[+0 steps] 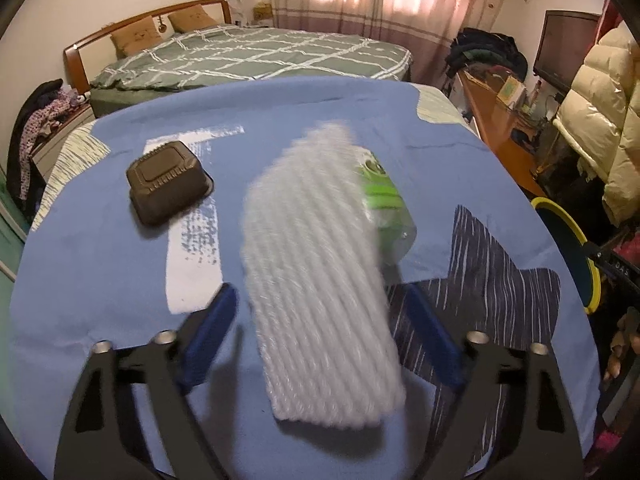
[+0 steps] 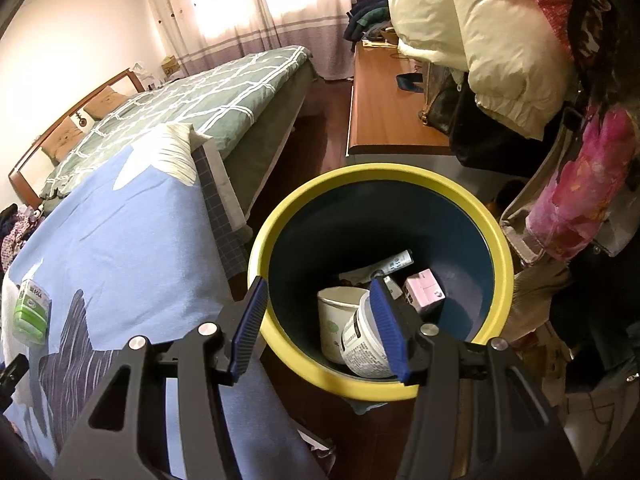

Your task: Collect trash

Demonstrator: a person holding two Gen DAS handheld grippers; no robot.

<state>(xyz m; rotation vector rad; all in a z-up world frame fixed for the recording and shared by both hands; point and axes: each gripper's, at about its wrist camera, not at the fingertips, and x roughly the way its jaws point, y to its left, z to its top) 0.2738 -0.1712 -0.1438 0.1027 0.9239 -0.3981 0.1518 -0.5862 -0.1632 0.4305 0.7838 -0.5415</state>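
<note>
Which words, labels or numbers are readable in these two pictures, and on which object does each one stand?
"DAS": on the black part at the right edge of the left wrist view.
White jar in the bin: dense print, too small.
White tube: lettering, blurred.
Green pack on the blue cloth: label, blurred.
Pink box: nothing legible.

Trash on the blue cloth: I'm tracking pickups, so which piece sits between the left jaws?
The white foam net sleeve, blurred, between the open jaws; the black tray and green-labelled pack lie farther off.
</note>
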